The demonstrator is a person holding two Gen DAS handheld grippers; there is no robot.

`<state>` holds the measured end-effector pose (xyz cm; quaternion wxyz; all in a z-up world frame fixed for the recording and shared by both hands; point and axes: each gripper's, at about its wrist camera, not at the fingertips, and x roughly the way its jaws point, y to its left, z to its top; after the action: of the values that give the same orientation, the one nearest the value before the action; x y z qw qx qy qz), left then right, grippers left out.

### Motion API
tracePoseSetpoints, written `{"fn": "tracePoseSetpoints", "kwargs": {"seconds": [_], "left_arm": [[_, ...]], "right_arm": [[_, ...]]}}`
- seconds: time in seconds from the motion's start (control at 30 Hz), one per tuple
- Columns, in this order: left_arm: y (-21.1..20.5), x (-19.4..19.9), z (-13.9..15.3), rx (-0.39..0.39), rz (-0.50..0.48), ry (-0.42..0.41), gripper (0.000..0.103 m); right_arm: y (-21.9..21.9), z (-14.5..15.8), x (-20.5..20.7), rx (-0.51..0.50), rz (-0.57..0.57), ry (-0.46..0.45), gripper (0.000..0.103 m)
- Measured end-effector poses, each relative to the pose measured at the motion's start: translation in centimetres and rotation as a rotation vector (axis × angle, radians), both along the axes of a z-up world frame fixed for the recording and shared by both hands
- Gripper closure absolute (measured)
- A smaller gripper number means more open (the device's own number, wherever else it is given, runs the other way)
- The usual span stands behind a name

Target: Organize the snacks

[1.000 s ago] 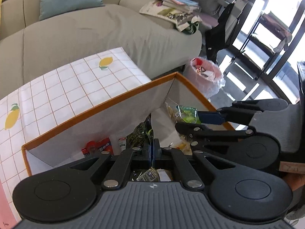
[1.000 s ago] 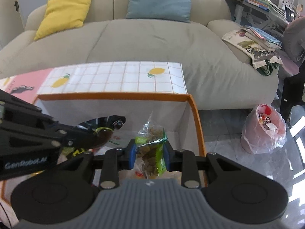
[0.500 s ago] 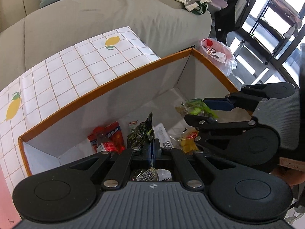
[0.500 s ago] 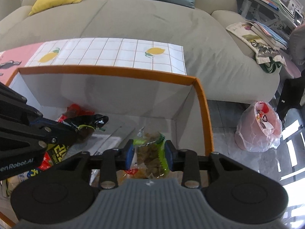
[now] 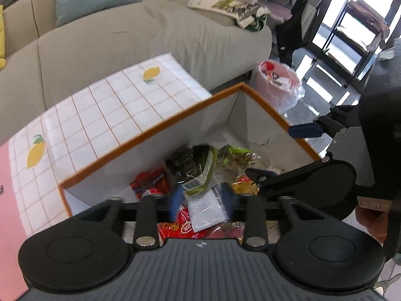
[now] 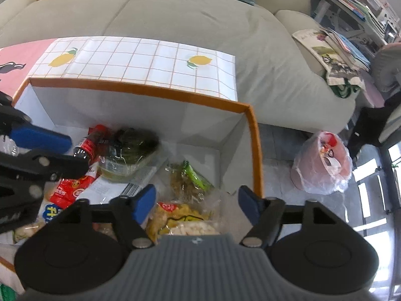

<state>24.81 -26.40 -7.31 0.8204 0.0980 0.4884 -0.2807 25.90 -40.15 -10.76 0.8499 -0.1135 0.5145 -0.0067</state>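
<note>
Opening both tools over orange-rimmed box [image 6: 255, 150]: left tool [image 5: 201, 198] w/ dark-green packet [image 5: 193, 165] loose between pads, right tool [image 6: 196, 202] clear above green packet [image 6: 190, 178]. Likely light, crinkly, slippery; pinching sealed edges prob. best.

left black two-finger gripper [image 5: 201, 200] angled down, jaws opening; right black two-finger gripper [image 6: 196, 204] likewise, nothing gripped.

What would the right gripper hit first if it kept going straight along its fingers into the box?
Probably the clear green-trimmed snack bag lying loose on the box floor. It sits between the opening jaws of the right gripper, untouched by the pads; depth is hard to judge.
</note>
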Motion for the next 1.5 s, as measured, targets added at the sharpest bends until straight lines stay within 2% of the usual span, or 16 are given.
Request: {"fn": "tracePoseSetpoints", "kwargs": {"seconds": [0.1,0.23,0.33,0.53,0.63,0.7,0.83,1.07,1.17,1.27,1.4,1.5], "left_arm": [[0.9,-0.8,2.1,-0.02,0.021,-0.035,0.027],[2.1,-2.2,4.7,-0.042,0.03,-0.092,0.023],[3.4,-4.3,7.0,-0.038,0.029,-0.195,0.022],[6.5,-10.7,10.9,-0.01,0.077,-0.486,0.019],[8.3,-14.2,12.0,-0.015,0.083,-0.602,0.019],[9.4,-16.2,12.5,-0.019,0.107,-0.648,0.019],[11.9,-19.2,13.3,-0.037,0.176,-0.69,0.019],[16.5,-21.8,13.4,-0.011,0.284,-0.706,0.018],[18.1,-22.7,12.9,0.002,0.322,-0.707,0.017],[19.1,-23.4,11.9,0.047,0.353,-0.706,0.015],[20.1,-24.0,10.1,0.091,0.383,-0.676,0.015],[20.9,-24.3,8.9,0.094,0.397,-0.656,0.015]], "right_arm": [[0.1,1.7,-0.5,0.012,-0.036,0.002,0.016],[0.4,4.2,-1.2,0.018,-0.102,0.012,0.012],[1.0,6.1,-2.7,0.035,-0.121,-0.021,0.01],[3.9,10.8,-8.4,0.059,-0.139,-0.219,0.007],[5.6,12.7,-12.2,0.13,-0.141,-0.327,0.004],[6.9,13.4,-14.6,0.167,-0.158,-0.386,0.004],[9.8,14.0,-18.8,0.215,-0.18,-0.471,0.004],[15.0,14.1,-23.6,0.165,-0.159,-0.557,0.004],[16.4,13.8,-24.6,0.166,-0.176,-0.571,0.004],[18.0,13.0,-25.5,0.125,-0.188,-0.586,0.004],[19.8,11.3,-26.3,0.063,-0.15,-0.561,0.004],[20.0,10.0,-26.9,0.068,-0.17,-0.546,0.004]]}}
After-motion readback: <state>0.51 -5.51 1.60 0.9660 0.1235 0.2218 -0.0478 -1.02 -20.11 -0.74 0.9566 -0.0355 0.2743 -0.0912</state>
